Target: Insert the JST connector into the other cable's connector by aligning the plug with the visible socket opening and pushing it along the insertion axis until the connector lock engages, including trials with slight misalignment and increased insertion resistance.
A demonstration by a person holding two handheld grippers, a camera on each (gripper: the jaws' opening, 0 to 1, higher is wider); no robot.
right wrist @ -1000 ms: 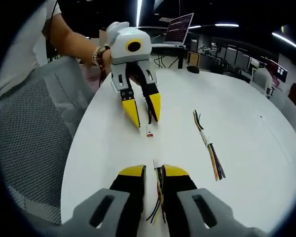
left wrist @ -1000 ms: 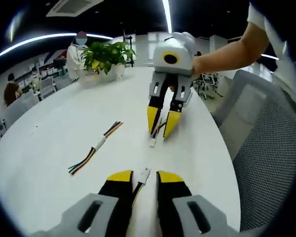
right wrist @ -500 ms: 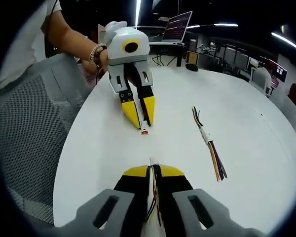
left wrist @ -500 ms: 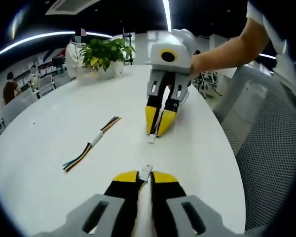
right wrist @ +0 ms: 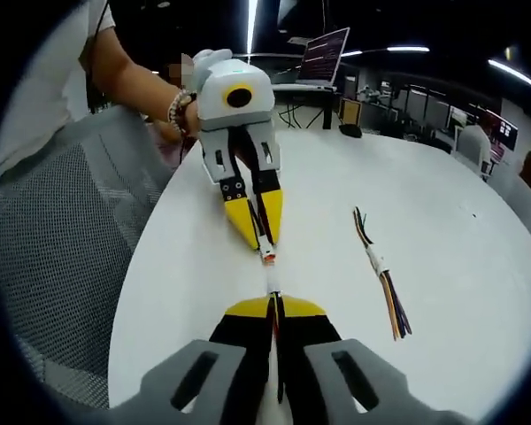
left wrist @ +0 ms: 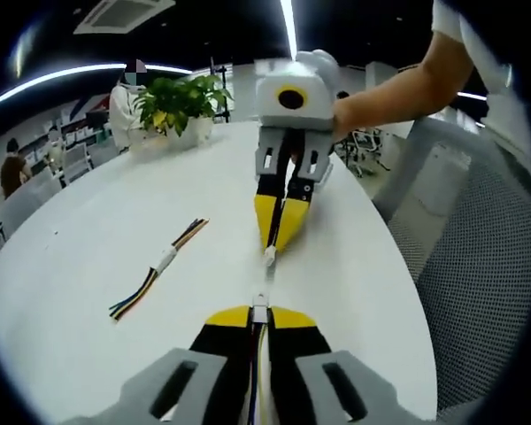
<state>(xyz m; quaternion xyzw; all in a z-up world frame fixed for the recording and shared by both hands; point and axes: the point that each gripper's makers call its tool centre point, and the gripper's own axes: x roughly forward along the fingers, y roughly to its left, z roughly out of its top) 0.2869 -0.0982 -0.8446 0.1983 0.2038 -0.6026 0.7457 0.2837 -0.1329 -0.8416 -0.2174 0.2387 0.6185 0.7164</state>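
White round table [left wrist: 88,239], dim office

Each view is taken from low behind its own yellow-tipped gripper, looking forward along the jaws across the round white table [left wrist: 97,239]. The two views face each other at close range. The loose bundle of coloured wires [left wrist: 156,268] [right wrist: 382,273] and the opposite gripper are shared.

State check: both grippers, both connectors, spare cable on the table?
left gripper: shut on the left cable, connector poking out past the tips.
right gripper: shut on the right cable.
left connector: held, facing the other, gap between them, not mated.
right connector: held at the jaw tips, roughly in line with the left one.
spare cable: lying loose on the white table, untouched.
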